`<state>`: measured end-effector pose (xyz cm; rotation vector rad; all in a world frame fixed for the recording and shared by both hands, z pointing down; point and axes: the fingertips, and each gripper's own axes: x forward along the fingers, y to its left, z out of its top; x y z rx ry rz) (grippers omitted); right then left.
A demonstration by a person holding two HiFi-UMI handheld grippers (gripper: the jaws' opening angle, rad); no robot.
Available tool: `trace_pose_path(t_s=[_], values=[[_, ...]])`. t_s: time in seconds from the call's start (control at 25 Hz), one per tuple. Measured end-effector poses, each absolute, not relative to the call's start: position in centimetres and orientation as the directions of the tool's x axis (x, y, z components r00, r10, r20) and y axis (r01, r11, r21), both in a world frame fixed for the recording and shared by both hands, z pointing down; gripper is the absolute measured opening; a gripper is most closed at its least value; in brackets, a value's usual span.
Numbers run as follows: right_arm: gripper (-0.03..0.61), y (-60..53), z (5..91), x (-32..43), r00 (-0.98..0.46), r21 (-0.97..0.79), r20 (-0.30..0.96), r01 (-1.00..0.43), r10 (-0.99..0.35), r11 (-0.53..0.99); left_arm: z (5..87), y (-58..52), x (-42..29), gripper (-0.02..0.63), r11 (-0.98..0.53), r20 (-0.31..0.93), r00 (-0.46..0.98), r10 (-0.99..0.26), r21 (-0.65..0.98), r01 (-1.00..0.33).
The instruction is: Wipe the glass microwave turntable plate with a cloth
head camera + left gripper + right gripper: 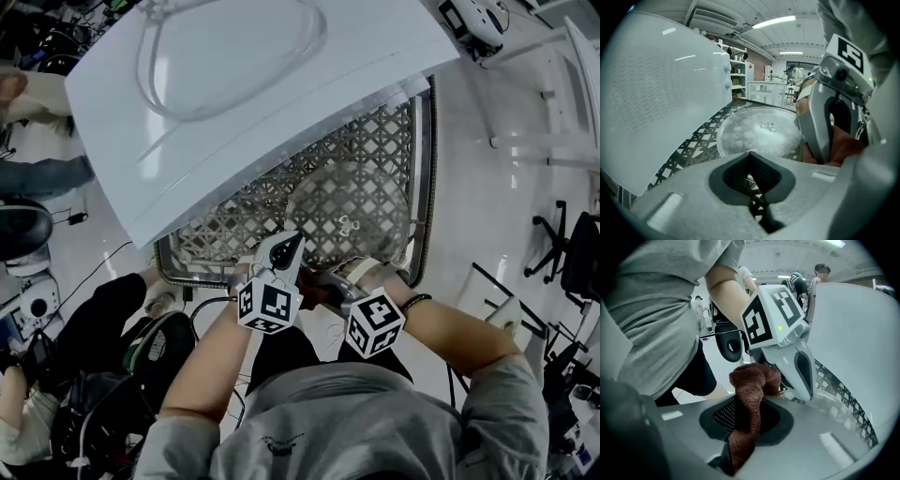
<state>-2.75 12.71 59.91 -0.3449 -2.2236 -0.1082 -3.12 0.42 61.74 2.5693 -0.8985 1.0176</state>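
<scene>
White microwave (281,103) looms ahead-left. The glass turntable plate (347,202) lies flat on the lattice table (244,225), just past both tips. Right gripper (749,425) is clamped on the brown cloth (752,380); left gripper (284,250) is closed and empty. I'd steady the near rim with the left, then wipe in circles.

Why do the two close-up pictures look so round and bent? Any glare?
Both gripper views are wide-angle: dark corners, bowed edges. Left gripper view: the ceiling lamp glints off the white microwave; the glass plate looks hazy. Right gripper view: the brown cloth is sharp. Head view: dim, greyish.
</scene>
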Motion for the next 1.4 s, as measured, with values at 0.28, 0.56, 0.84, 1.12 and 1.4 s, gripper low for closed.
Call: trace_pose_path(t_s=[0.28,0.56,0.84,1.12,1.4], values=[[0.077,12.7,60.8,-2.5,-0.584,-0.038,0.787,0.280,0.202,0.959,61.8,0.4,-3.1,0.000,-0.785,0.681,0.569,-0.461,-0.015,-0.619],[0.078,12.6,60.9,2.5,-0.545,-0.112,0.810,0.220,0.217,0.969,61.8,0.5,-3.1,0.000,-0.786,0.681,0.571,-0.458,-0.010,-0.618],[0.078,11.5,60.8,8.8,-0.481,-0.127,0.859,0.129,0.174,0.983,61.9,0.5,-3.2,0.000,-0.787,0.681,0.573,-0.456,-0.008,-0.617],[0.078,10.5,60.6,11.4,-0.441,-0.106,0.885,0.118,0.148,0.987,61.6,0.3,-3.2,0.000,-0.785,0.685,0.578,-0.444,0.014,-0.619],[0.078,10.5,60.9,11.2,-0.459,-0.107,0.879,0.072,0.129,0.992,61.8,0.4,-3.2,-0.002,-0.777,0.687,0.587,-0.428,0.052,-0.627]])
